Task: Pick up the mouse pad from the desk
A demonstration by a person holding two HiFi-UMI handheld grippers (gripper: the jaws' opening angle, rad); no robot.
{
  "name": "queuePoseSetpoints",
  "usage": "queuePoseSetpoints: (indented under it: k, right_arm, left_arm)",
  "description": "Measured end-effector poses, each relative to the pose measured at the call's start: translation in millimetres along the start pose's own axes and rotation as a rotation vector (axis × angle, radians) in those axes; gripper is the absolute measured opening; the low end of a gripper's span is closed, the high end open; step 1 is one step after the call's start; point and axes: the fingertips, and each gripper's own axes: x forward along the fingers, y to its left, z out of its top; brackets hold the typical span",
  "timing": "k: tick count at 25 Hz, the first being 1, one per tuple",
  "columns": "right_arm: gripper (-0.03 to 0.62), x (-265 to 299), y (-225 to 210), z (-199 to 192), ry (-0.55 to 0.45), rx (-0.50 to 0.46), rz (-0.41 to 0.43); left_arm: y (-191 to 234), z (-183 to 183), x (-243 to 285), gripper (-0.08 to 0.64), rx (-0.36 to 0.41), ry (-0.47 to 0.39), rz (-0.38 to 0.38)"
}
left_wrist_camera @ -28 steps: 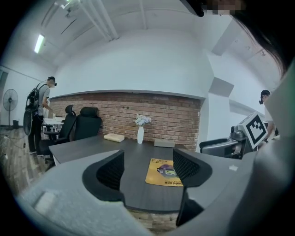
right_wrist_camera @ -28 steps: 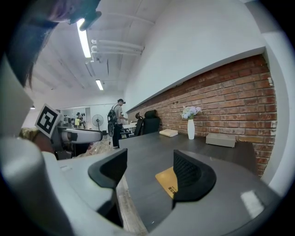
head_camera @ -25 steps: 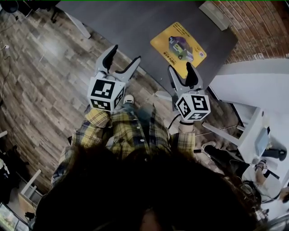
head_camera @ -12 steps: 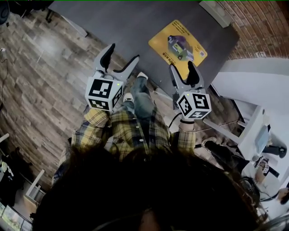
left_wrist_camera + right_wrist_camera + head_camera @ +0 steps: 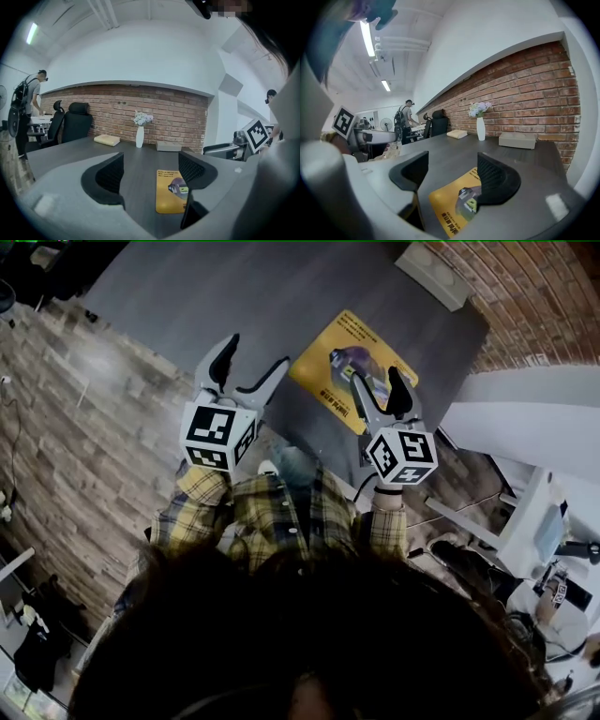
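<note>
An office: desk point(image 5: 61, 161), swivel chairs point(image 5: 75, 123), brick wall point(image 5: 164, 117).

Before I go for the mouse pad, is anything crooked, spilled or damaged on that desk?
Nothing stands out. The mouse pad lies flat on the desk, square with its edges, with no curl or tear visible. The vase at the back stands upright. The left gripper and right gripper are open and empty.

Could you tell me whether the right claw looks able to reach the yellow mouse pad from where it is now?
Probably yes. The right claw is open and empty, the mouse pad lies flat on the desk just ahead of it, and nothing stands between them.
</note>
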Motion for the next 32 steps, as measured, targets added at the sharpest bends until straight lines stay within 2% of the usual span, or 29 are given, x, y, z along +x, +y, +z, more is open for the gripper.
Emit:
queuePoseSetpoints:
  k: [6,15,24,32]
  right_arm:
    - [0.302,16,-48,18,-0.007,0.03,-0.061]
    - [0.302,20,-104,17,0.001,0.077,-0.135]
    - [0.302,15,-120,6,0.021,0.114,-0.187]
    - [0.302,4,-126,-4,0.023,0.151,-0.274]
  left_arm:
    - [-9,22,63,0.36,0.027,0.017,-0.062]
    - [-35,27,130,0.36,0.058,0.056,-0.153]
    - [-52,20,159,0.36,0.091,0.105,-0.229]
    - [-64,13,175,0.36,0.117,0.137,-0.322]
